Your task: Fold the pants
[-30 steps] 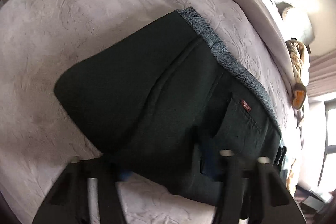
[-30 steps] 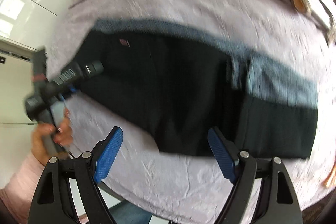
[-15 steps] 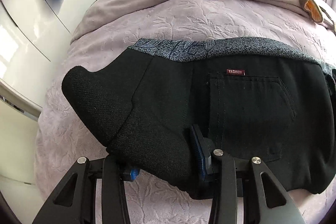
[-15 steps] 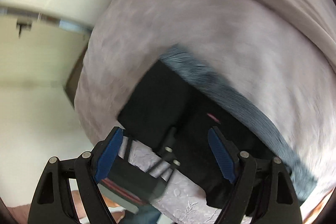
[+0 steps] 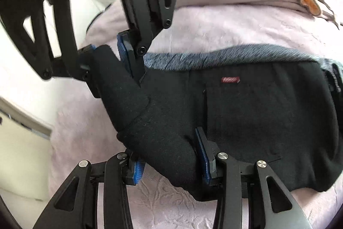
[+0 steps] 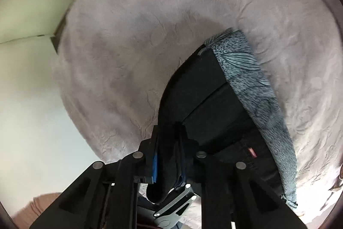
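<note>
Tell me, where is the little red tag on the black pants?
In the left wrist view the small red tag sits on the black pants, right of centre, just below the grey-blue patterned waistband and above the back pocket.

Both claws were black, slotted link frames with silver rivets and ribbed blue pads [image 5: 202, 156]; a pink sleeve [image 6: 40, 205] showed.

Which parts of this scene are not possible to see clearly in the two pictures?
- Left wrist view: writing on the red label, blurred.
- Left wrist view: right end of the pants, cut by the picture edge.
- Right wrist view: pants cloth under the right tool, hidden by its fingers.
- Both views: bed beneath the pants.
</note>
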`<state>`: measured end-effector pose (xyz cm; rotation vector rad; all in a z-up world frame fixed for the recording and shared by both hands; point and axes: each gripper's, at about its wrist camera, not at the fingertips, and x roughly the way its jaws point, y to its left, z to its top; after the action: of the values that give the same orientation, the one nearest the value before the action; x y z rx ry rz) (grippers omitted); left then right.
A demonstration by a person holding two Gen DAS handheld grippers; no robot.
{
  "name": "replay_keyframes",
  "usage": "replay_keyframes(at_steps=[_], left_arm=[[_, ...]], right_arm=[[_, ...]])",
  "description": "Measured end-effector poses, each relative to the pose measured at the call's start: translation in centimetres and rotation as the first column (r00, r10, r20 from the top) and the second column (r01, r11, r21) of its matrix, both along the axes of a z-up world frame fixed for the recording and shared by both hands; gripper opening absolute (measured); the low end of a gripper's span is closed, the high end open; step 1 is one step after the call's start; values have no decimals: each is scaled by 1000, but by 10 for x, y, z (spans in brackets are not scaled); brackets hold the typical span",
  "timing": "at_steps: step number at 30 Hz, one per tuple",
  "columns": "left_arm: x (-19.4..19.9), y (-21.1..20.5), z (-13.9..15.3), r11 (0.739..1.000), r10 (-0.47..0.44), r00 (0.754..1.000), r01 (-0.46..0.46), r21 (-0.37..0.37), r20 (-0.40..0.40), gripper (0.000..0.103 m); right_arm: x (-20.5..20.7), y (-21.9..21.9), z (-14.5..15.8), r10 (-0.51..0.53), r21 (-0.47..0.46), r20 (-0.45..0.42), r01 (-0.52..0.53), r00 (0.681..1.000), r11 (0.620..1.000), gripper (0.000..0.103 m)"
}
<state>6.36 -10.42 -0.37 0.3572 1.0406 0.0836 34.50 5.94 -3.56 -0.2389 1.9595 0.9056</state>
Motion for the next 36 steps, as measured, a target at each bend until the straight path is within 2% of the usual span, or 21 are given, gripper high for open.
replay_keyframes(at_steps=[2, 5, 7, 11, 15, 18, 20, 23, 25, 26, 29, 32, 36], left_arm=[[-2, -9, 15, 1000, -28, 999, 27, 11, 18, 43], [-8, -31, 44, 997, -76, 995, 75, 12, 63, 43], [-12, -47, 60, 995, -97, 992, 96, 11, 83, 43], [-22, -97, 97, 986, -168, 977, 167, 18, 131, 43], [-37, -167, 124, 953, -302, 940, 300, 38, 159, 43], [-49, -219, 131, 915, -404, 900, 401, 57, 165, 43], [-60, -257, 126, 874, -485, 860, 478, 86, 156, 43], [-75, -303, 110, 819, -573, 811, 564, 103, 118, 43], [-89, -333, 91, 783, -620, 781, 611, 114, 77, 43], [-97, -352, 75, 762, -644, 763, 635, 125, 46, 43], [-106, -384, 33, 723, -679, 734, 675, 146, -33, 43], [-111, -404, 0, 702, -690, 716, 697, 142, -102, 43], [-125, -408, -14, 686, -694, 711, 701, 194, -115, 44]], right_arm=[[4, -23, 16, -54, 73, -10, 54, 999, 996, 17], [11, -76, 43, -183, 201, -68, 193, 981, 960, 15], [11, -114, 60, -253, 271, -101, 271, 962, 923, 15], [3, -194, 90, -381, 390, -159, 413, 911, 823, 15], [-18, -290, 115, -502, 472, -187, 525, 844, 708, 15], [-41, -366, 125, -587, 512, -191, 590, 786, 624, 15], [-60, -415, 123, -651, 532, -215, 646, 728, 547, 15], [-92, -486, 104, -735, 537, -269, 730, 623, 422, 15], [-117, -528, 80, -778, 524, -308, 781, 547, 341, 15], [-126, -540, 70, -789, 516, -319, 794, 526, 320, 15], [-153, -577, 20, -822, 468, -361, 848, 440, 248, 15], [-177, -601, -39, -845, 402, -396, 895, 359, 192, 15], [-197, -610, -94, -857, 339, -418, 927, 303, 162, 15]])
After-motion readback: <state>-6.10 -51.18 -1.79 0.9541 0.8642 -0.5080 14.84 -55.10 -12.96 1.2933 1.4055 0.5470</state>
